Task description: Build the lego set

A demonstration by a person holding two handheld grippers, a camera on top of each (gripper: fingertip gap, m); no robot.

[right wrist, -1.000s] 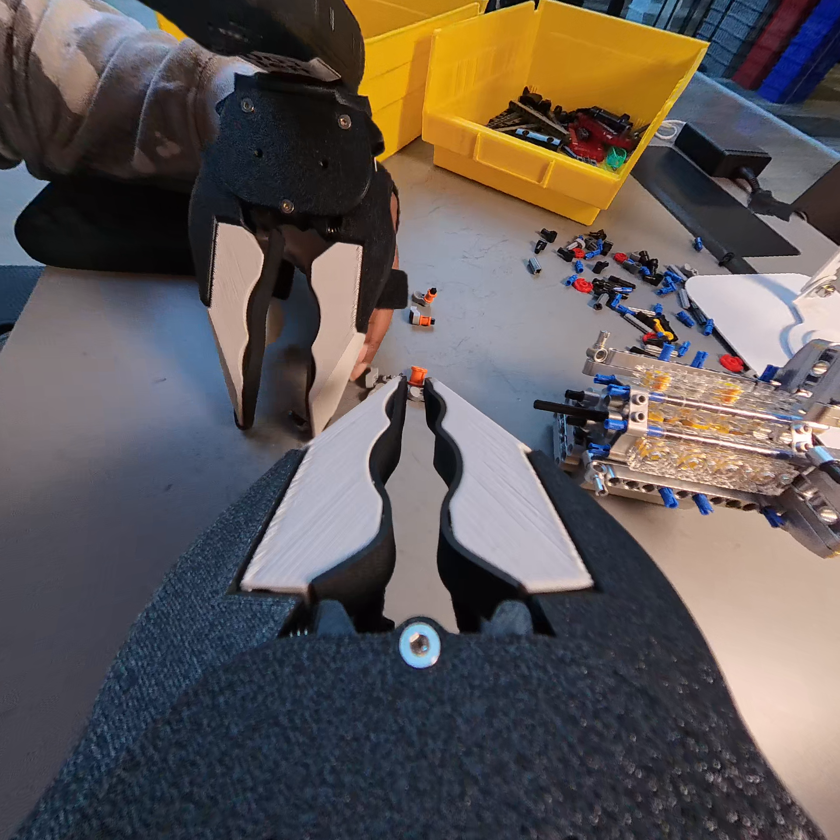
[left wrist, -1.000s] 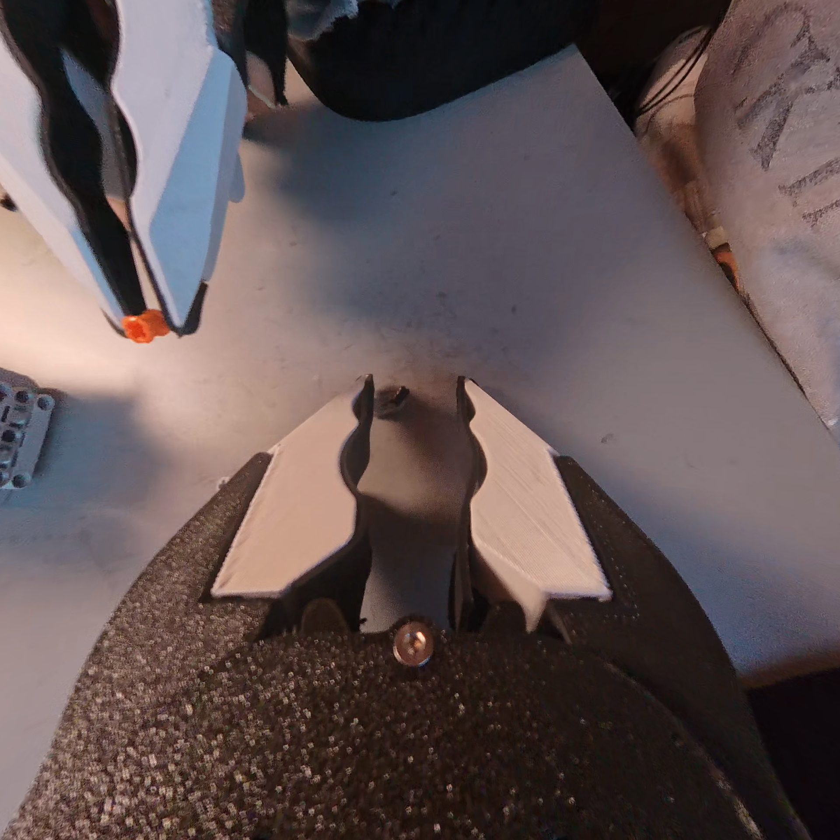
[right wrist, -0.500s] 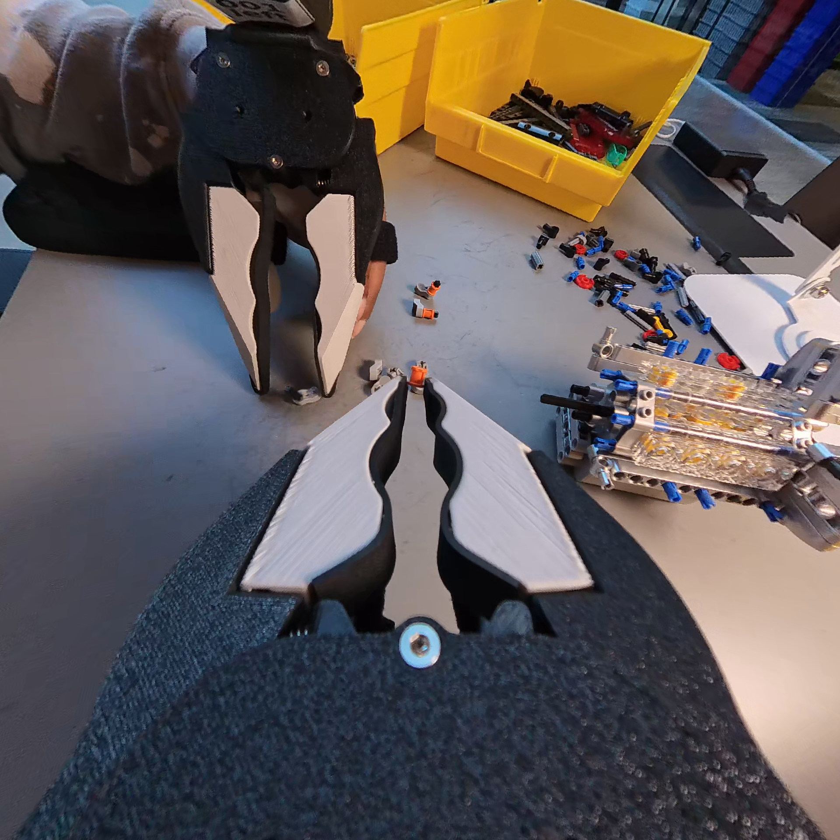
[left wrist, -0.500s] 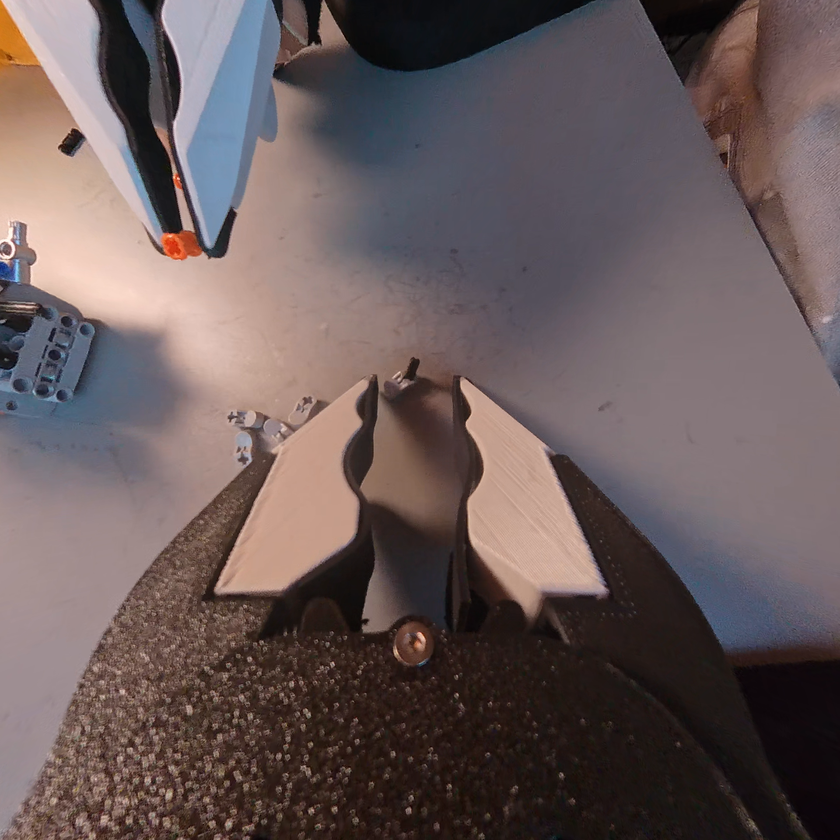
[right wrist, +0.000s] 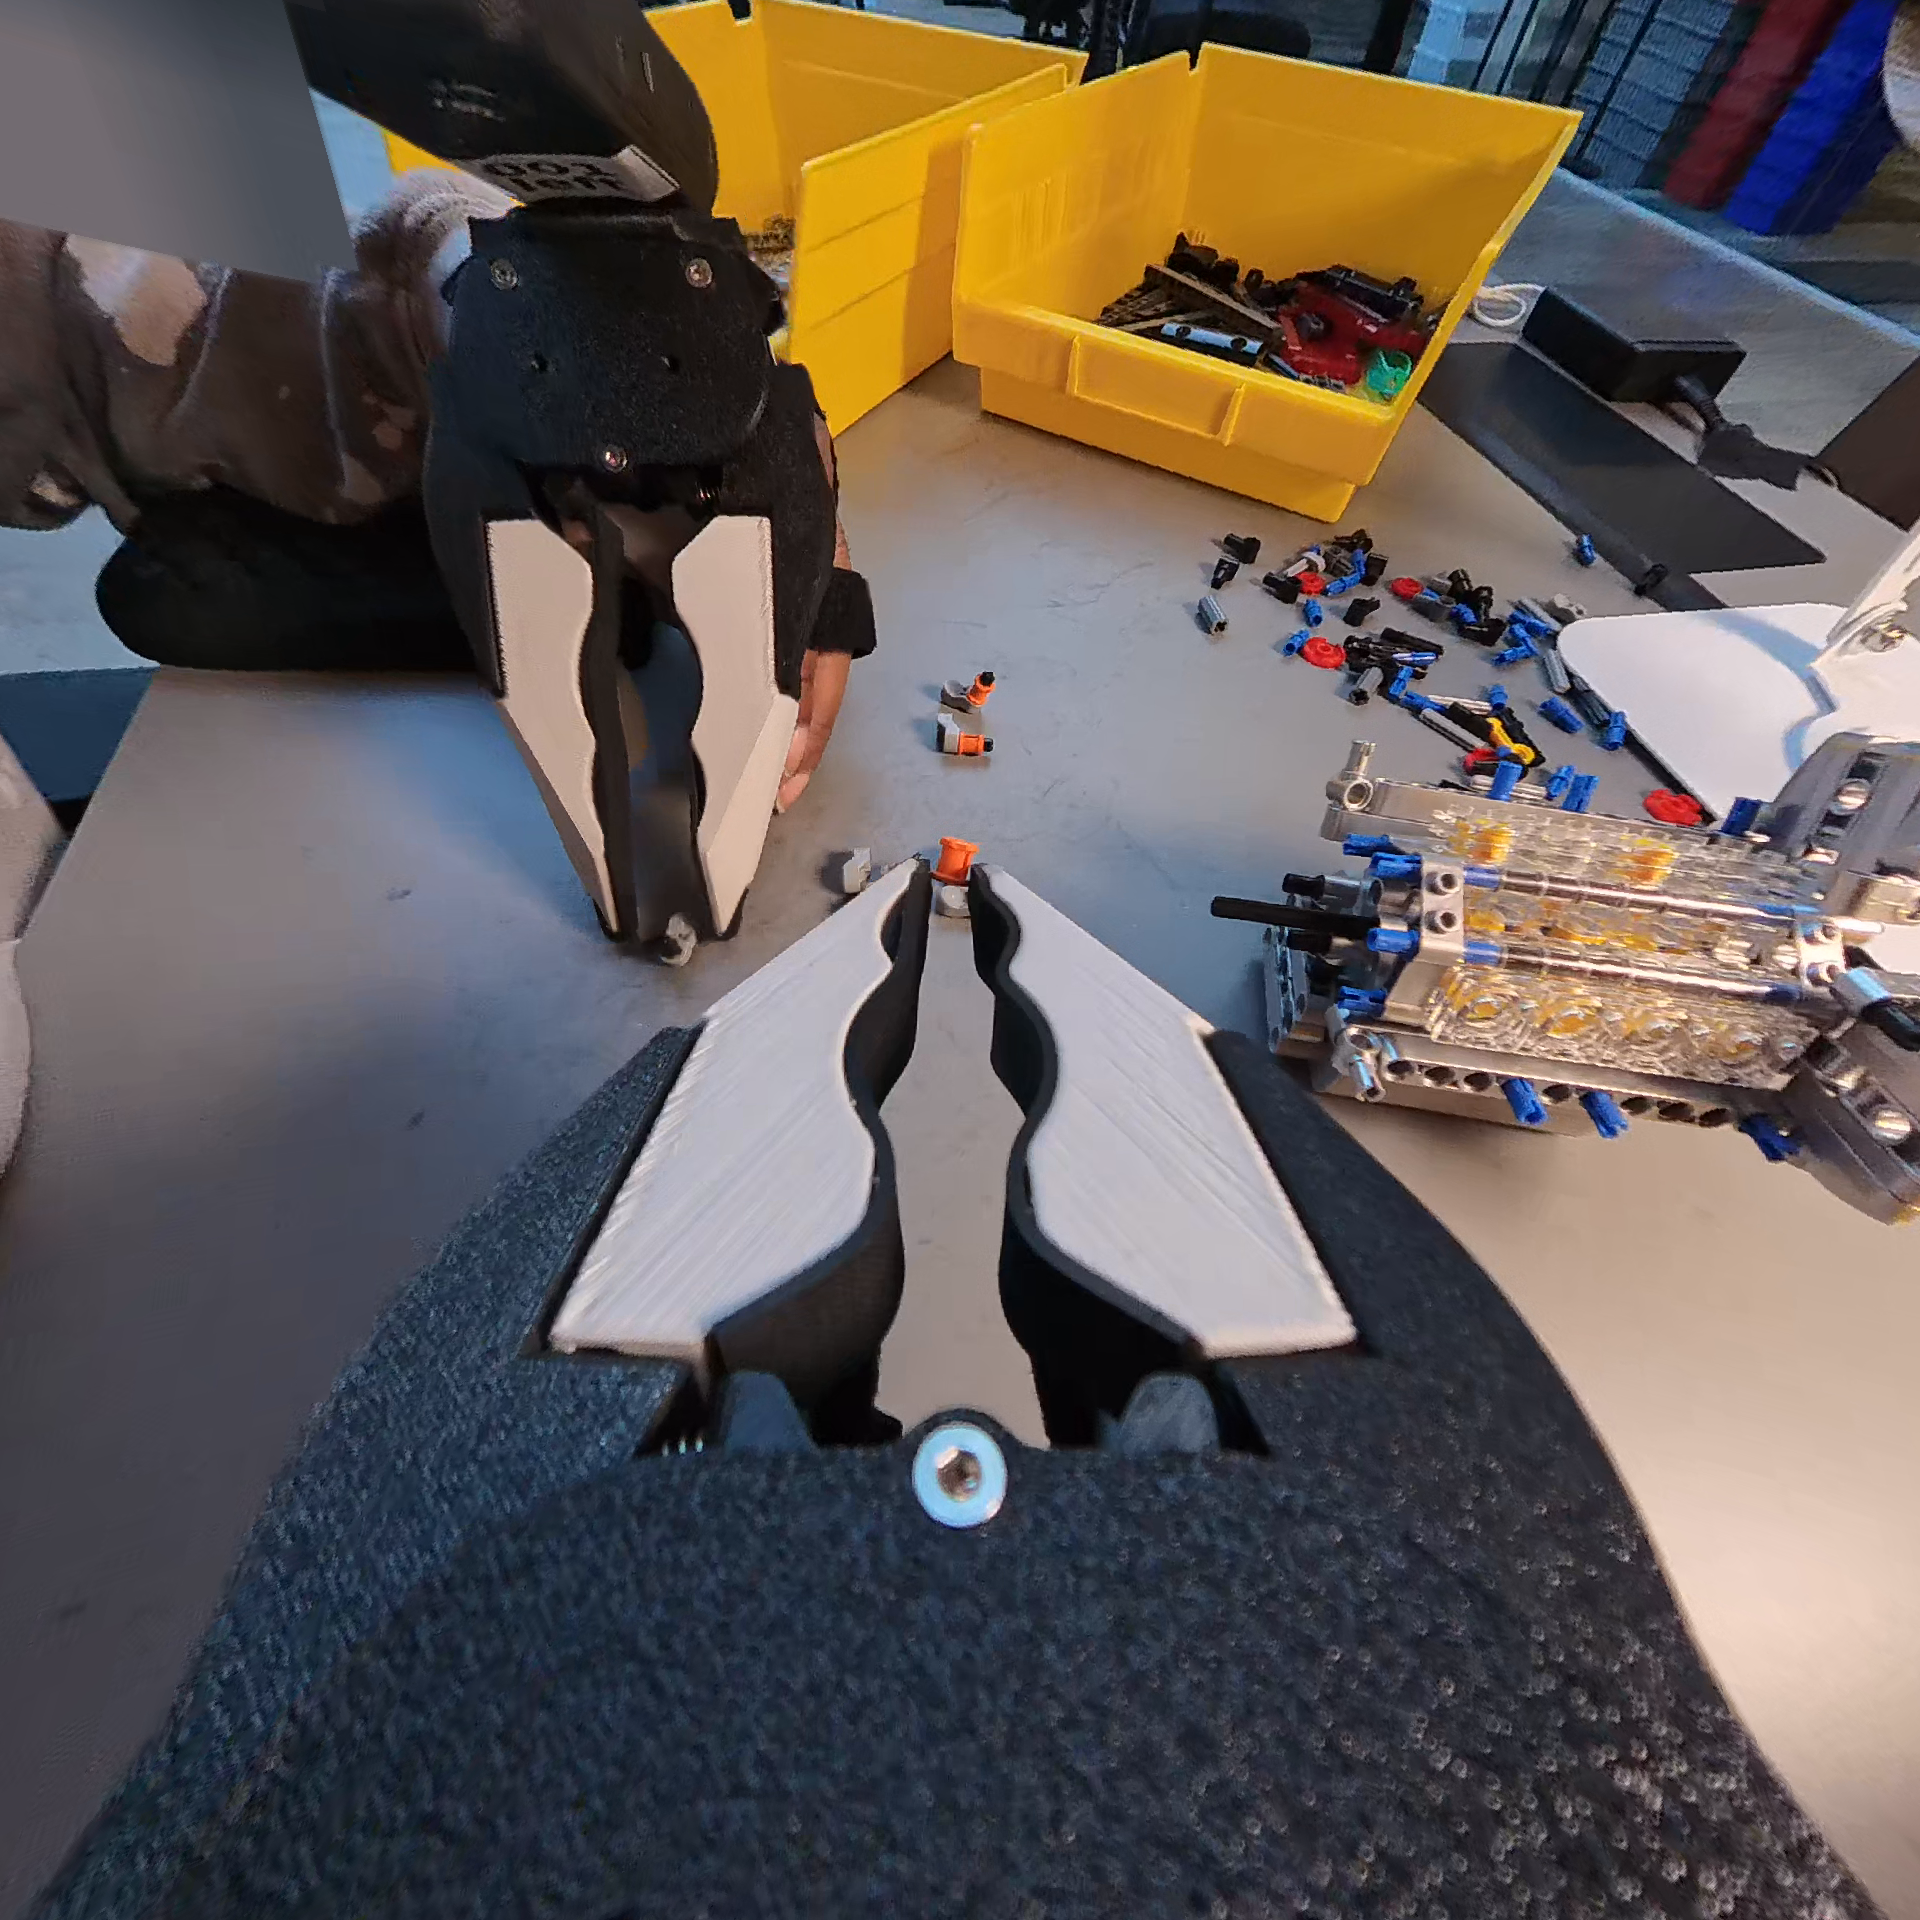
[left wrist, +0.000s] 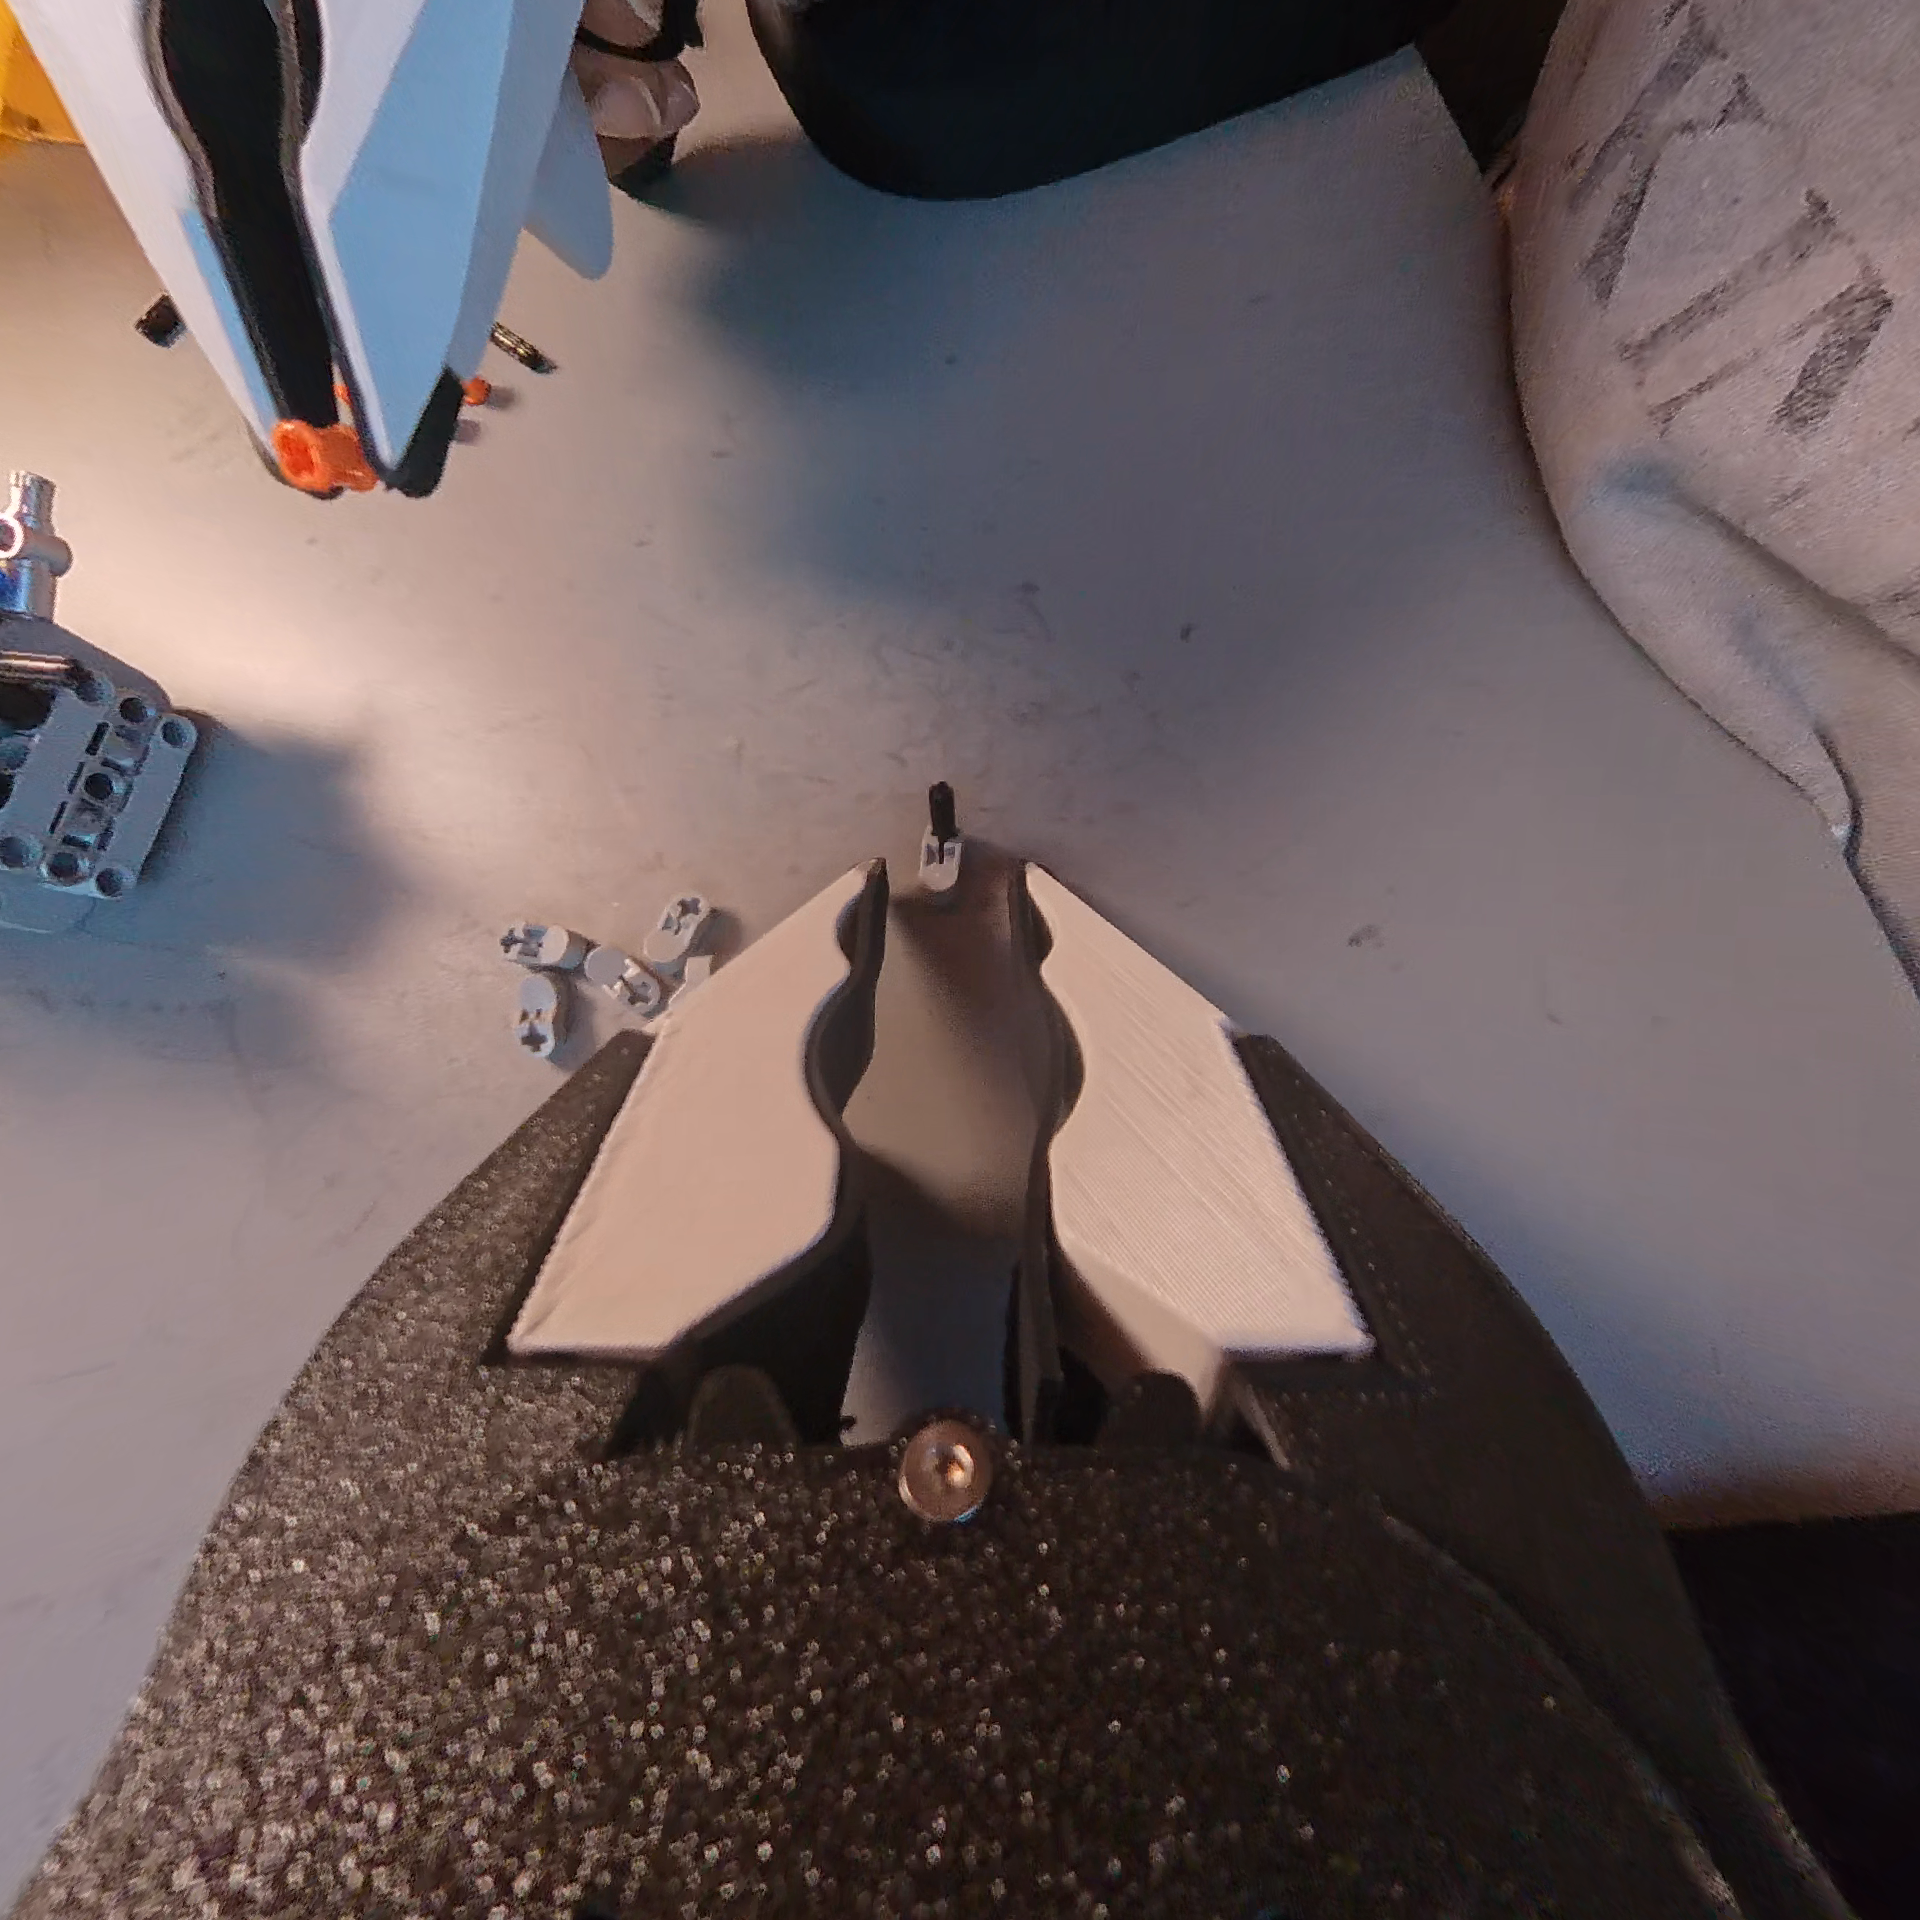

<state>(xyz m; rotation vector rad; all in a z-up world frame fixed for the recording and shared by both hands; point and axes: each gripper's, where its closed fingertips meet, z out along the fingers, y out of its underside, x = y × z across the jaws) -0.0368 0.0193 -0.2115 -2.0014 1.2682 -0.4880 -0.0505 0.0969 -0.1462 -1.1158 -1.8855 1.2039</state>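
- The right gripper (right wrist: 948, 878) is nearly closed, its tips pinching a small orange connector (right wrist: 952, 860) with a pale grey part just under it; the left wrist view shows the same orange piece clamped at those tips, lifted clear of the table (left wrist: 1143, 520)
- The left gripper (left wrist: 951, 878) points down at the table with its jaws a narrow way apart; a tiny grey connector with a black pin (left wrist: 940, 847) stands between the tips and does not seem to be pressed by both fingers
- In the right wrist view the left gripper stands just to the left of the right one, tips at the tabletop, with the person's hand (right wrist: 810, 717) and patterned sleeve (right wrist: 208, 364) behind it
- A cluster of small grey cross-hole connectors (left wrist: 603, 966) lies on the table just left of the left gripper's fingers
- One more small grey piece (right wrist: 852, 868) lies between the two grippers, and two grey-and-orange pieces (right wrist: 966, 717) lie a little farther off
- To the right sits a built assembly of grey beams, clear parts and blue pins (right wrist: 1558, 987), with a black axle sticking out toward the grippers
- Beyond it lie scattered loose black, blue and red parts (right wrist: 1403, 623) and a white flat base (right wrist: 1714, 675)
- At the far side stand yellow bins (right wrist: 1226, 416), the nearer one holding dark and red parts
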